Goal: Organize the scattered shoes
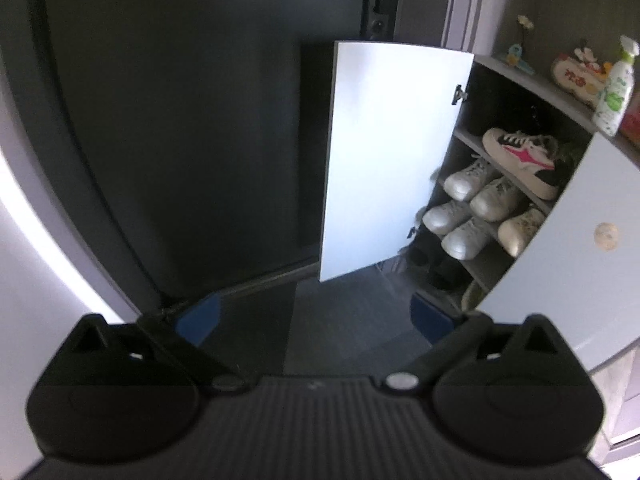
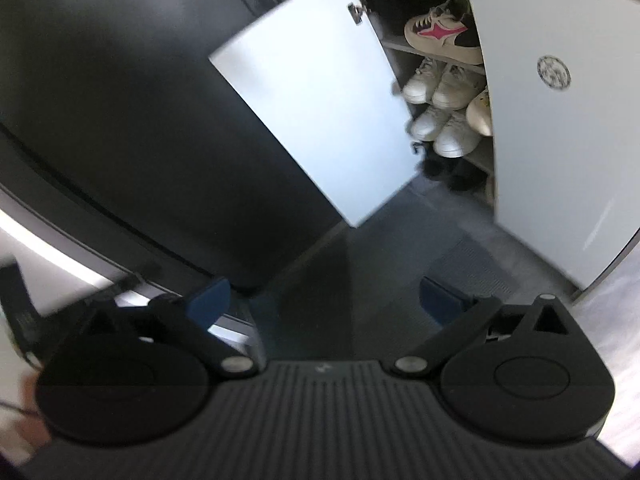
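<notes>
Inside the open shoe cabinet the shoes sit on stacked shelves: a white sneaker with a pink mark lies on an upper shelf, a pair of white sneakers stands on the shelf below it, and a second white pair with one more pale shoe beside it on the shelf under that. Dark shoes fill the lowest part, too shadowed to make out. At the cabinet's left side its white door hangs swung outward; at its right a second white door is closed. On top of the cabinet stand a spray bottle and small ornaments. Below the cabinet lies dark grey floor. Well short of the cabinet, the left gripper has its blue-tipped fingers spread wide with nothing between them; the right gripper likewise holds its fingers wide apart and empty
</notes>
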The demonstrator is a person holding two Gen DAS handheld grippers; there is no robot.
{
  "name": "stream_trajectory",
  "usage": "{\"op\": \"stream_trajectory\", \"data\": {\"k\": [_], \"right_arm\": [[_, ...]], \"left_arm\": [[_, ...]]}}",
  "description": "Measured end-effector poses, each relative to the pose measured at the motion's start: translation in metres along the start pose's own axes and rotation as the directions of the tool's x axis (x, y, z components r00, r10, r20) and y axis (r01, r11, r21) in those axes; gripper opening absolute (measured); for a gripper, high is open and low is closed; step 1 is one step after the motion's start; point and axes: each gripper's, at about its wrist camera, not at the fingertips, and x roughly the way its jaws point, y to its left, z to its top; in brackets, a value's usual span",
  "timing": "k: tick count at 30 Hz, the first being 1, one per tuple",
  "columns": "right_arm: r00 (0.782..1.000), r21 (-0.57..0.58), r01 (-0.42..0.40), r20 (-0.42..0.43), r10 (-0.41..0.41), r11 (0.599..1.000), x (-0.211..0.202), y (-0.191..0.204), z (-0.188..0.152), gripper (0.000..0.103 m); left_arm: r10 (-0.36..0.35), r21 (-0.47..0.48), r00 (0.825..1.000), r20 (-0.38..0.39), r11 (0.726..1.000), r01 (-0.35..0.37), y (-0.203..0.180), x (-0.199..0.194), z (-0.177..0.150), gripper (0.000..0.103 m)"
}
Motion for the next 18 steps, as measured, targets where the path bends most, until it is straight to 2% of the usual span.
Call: {"op": "stream_trajectory", "data": {"k": [2, 5, 7, 10, 12, 15, 18], "right_arm": [[1.0, -0.064, -0.002, 0.025, 0.004, 0.998, -0.02, 0.0, -0.011, 0.103], [1.0, -0.14, -0.002, 0.014, 0.004, 0.99, -0.036, -0.009, -0.025, 0.103], [1.0, -0.169, -0.027, -0.005, 0.027, 0.985, -0.045, -0.022, -0.033, 0.103], [0.998, -0.211, -0.064, -0.017, 0.062, 0.975, -0.058, -0.043, -0.041, 0.103], [0.997, -0.266, -0.075, -0.025, 0.071, 0.961, -0.069, -0.055, -0.045, 0.103], [0.993, -0.345, -0.115, -0.031, 0.111, 0.931, -0.087, -0.068, -0.048, 0.103], [0.992, -0.399, -0.126, -0.041, 0.119, 0.908, -0.108, -0.078, -0.054, 0.103]], "left_arm": [[0.017, 0.009, 1.0, 0.009, 1.0, -0.017, -0.008, -0.017, -0.015, 0.102], [0.053, -0.007, 0.998, 0.018, 0.999, -0.053, -0.018, -0.046, -0.04, 0.103], [0.074, -0.037, 0.997, 0.017, 0.997, -0.073, -0.032, -0.069, -0.065, 0.103], [0.092, -0.052, 0.996, 0.021, 0.994, -0.091, -0.057, -0.089, -0.085, 0.103], [0.125, -0.081, 0.992, 0.027, 0.989, -0.122, -0.077, -0.106, -0.101, 0.103], [0.122, -0.102, 0.992, 0.014, 0.988, -0.12, -0.108, -0.123, -0.124, 0.103], [0.135, -0.114, 0.991, -0.006, 0.984, -0.135, -0.138, -0.149, -0.151, 0.103]]}}
